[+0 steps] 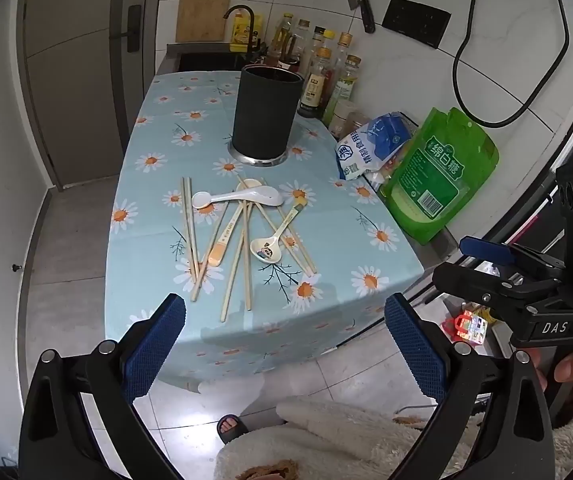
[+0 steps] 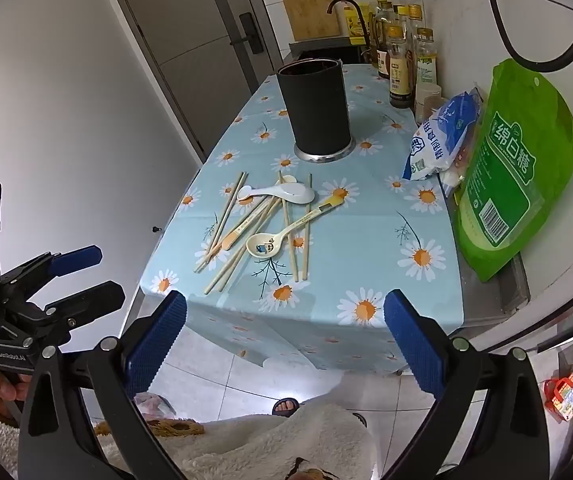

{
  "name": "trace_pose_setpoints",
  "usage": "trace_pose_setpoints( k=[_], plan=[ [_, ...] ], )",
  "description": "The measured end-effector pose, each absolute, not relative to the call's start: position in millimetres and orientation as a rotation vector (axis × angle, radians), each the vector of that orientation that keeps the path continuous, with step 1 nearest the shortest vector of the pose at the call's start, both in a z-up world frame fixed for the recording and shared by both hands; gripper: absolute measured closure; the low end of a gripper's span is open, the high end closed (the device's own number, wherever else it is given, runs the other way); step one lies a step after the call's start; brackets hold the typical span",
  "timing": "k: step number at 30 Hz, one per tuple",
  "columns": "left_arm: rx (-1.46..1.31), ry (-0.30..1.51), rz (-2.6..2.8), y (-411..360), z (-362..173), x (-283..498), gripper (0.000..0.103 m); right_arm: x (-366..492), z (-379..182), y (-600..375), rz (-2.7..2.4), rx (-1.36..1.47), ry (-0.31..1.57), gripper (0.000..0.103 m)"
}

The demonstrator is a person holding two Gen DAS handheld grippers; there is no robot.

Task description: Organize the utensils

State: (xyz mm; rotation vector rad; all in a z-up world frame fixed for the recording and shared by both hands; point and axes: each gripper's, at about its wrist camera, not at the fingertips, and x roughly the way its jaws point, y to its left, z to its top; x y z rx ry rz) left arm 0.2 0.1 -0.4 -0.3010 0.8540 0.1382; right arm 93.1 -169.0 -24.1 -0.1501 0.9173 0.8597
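While both grippers hang short of the near table edge, nothing sits between their blue ribbed pads. Left gripper (image 1: 285, 344): jaws spread wide, empty. Right gripper (image 2: 285, 342): jaws spread wide, empty; in the left wrist view it shows at 3 o'clock, beside the table's right edge.

Light-blue daisy-print tablecloth (image 1: 158, 132) covers the table and drapes over the near edge. Loose pile of pale wooden chopsticks (image 1: 242, 248) lies at frame centre, crossing one another, the longest tips reaching toward the near edge at 6 o'clock. Plain white ceramic spoon (image 1: 242, 197) lies across the far end of the pile; cream spoon with a cartoon print in its bowl (image 1: 271, 244) rests on the chopsticks at the pile's right side.

Tall dark cylindrical utensil holder on a metal base (image 1: 267, 112) stands upright at 12 o'clock from the pile, apart from it, with bare cloth between.

Left cloth margin, 9 o'clock: open. Right side, 3 o'clock: blue-and-white salt bag (image 1: 370, 144) and green sugar pouch (image 1: 438, 176) crowd the edge. Glass condiment bottles (image 1: 326, 76) stand at 1 o'clock behind the holder.
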Motion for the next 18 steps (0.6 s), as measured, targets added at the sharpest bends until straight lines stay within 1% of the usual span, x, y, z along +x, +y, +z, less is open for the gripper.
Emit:
trace_pose_setpoints(
  k=[18],
  plan=[
    [-0.299, 0.864, 0.133, -5.7, 0.1, 4.1, 0.007, 96.5, -24.6, -171.0, 0.867, -0.131, 0.939, 0.005]
  ],
)
